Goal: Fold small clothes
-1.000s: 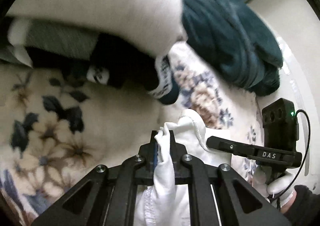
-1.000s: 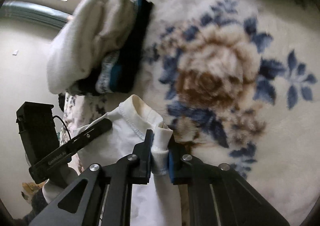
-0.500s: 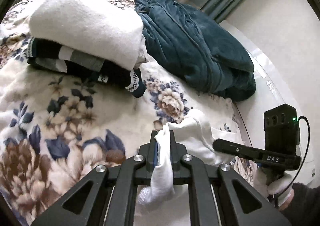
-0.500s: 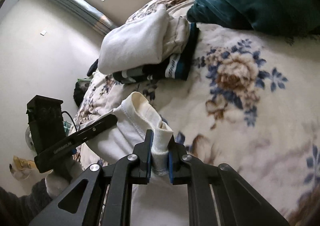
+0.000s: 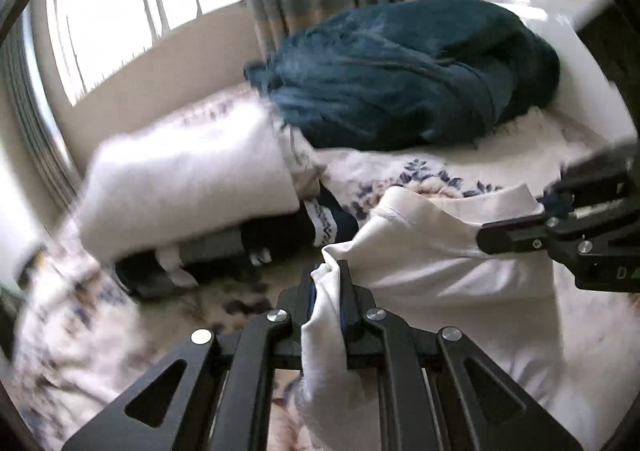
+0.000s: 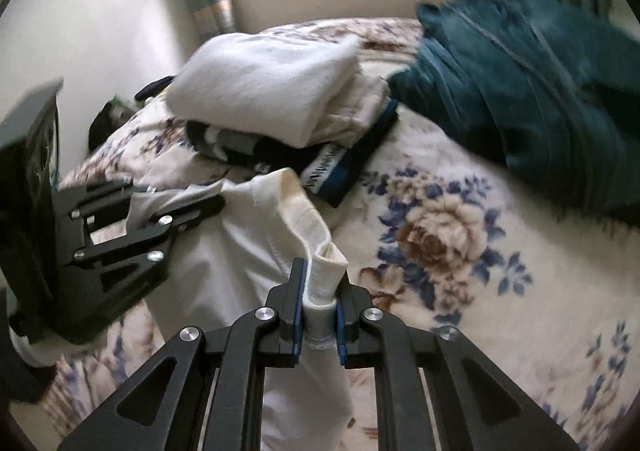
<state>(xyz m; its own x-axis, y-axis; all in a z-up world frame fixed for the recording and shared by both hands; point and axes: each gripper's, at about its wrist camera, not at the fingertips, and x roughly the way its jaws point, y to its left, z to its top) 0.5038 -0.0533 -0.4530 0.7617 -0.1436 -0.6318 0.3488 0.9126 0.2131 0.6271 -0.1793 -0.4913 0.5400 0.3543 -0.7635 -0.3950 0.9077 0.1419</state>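
Soft white shirt (image 5: 452,263) with a ribbed collar, bunched and hanging, pinched by both grippers' (image 5: 327,291) (image 6: 320,297) jaws above the flowery bed (image 6: 480,251).

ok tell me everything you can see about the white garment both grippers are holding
The white garment looks like soft, thin knit with a stitched, ribbed edge, slightly yellowed at the band. It is unfolded, stretched between the left hand-held gripper and the right hand-held gripper, each shut on a bunched edge, and hangs over the floral blanket.
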